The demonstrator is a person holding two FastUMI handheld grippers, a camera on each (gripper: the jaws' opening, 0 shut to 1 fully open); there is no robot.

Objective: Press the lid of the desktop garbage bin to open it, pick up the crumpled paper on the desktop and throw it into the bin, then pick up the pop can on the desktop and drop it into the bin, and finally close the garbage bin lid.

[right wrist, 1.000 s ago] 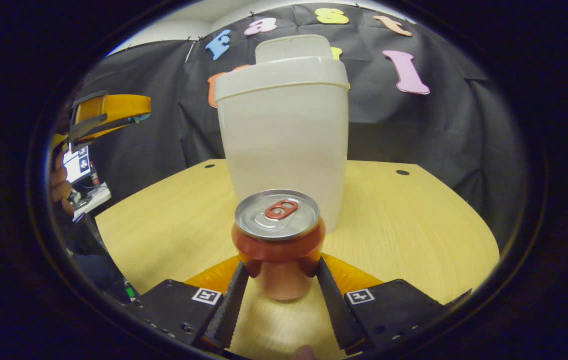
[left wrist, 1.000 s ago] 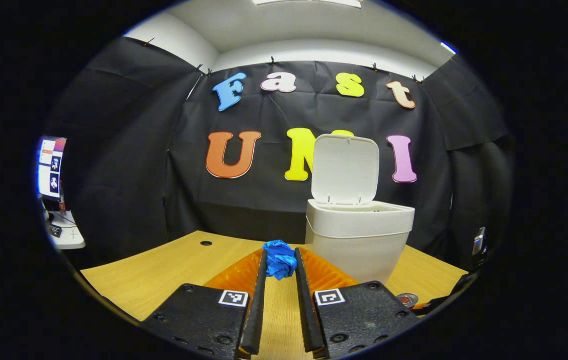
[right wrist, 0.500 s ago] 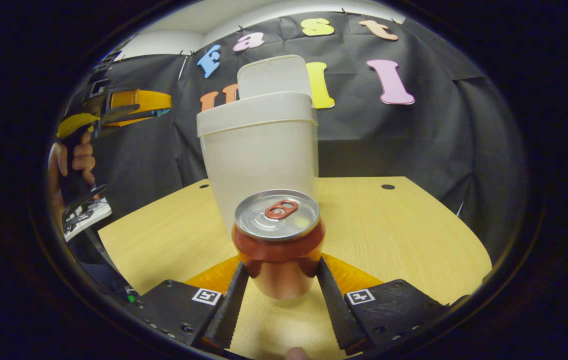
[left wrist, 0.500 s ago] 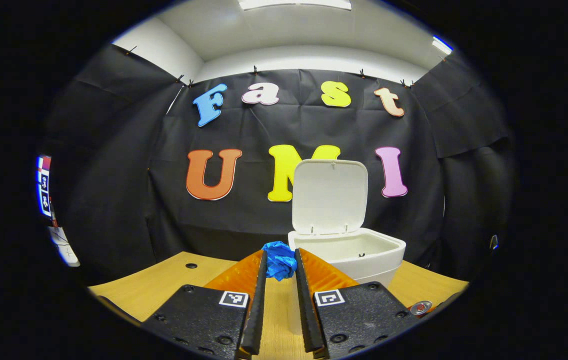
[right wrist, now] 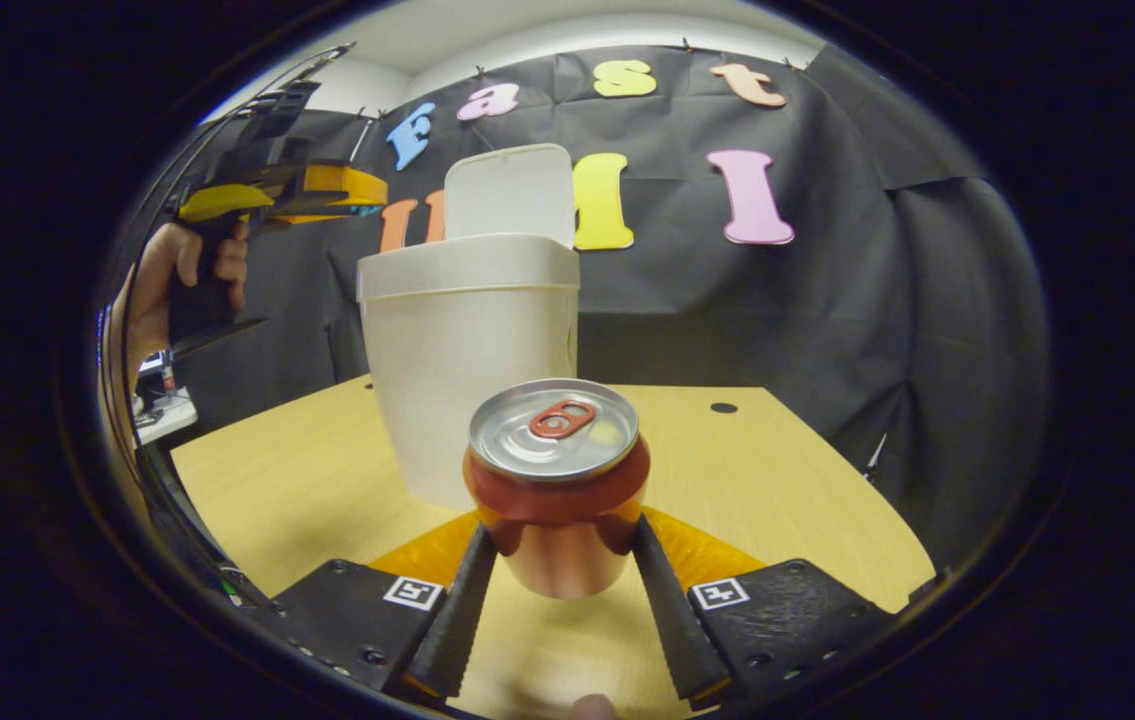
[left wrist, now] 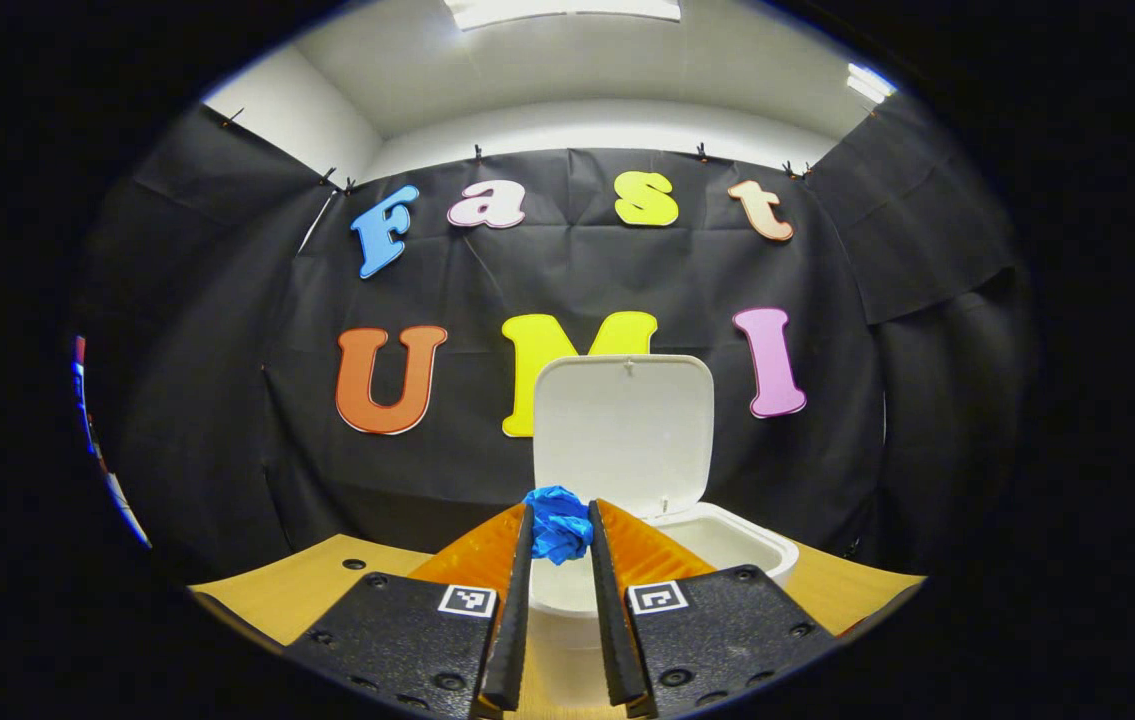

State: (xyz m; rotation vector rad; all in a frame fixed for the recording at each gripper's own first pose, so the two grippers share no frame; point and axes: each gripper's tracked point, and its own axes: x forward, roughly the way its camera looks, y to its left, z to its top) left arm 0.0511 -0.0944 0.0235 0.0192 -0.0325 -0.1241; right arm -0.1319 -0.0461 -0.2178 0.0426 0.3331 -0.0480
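Desk (right wrist: pixel 787 470): spreads below and ahead of the right gripper; in the left gripper view it shows low at both sides of the fingers.
Bin (right wrist: pixel 472 360): upright on the desk, ahead and slightly left of the right gripper; in the left gripper view its open mouth (left wrist: pixel 717 545) lies just ahead of and below the fingertips.
Lid (left wrist: pixel 622 435): swung up to near vertical at the back of the bin, straight ahead of the left gripper; the opening step looks done.
Left gripper (left wrist: pixel 559 535): narrow, both fingers pressing the paper; held high and about level, pointing at the lid. In the right gripper view it sits up at the left (right wrist: pixel 332 190), above rim height, a hand (right wrist: pixel 177 280) wrapped on its grip.
Right gripper (right wrist: pixel 557 540): medium spread, fingers clamped on the can's sides, low over the desk, short of the bin.
Can (right wrist: pixel 555 480): upright, long axis vertical, top facing the camera; appears lifted off the desk.
Paper (left wrist: pixel 559 520): crumpled blue ball at the left fingertips.
Key relation: the bin mouth is forward and down from the paper, so the left gripper is nearer; a short advance, then release, should drop it in.
Risk: letting go early could land the paper on the near rim.
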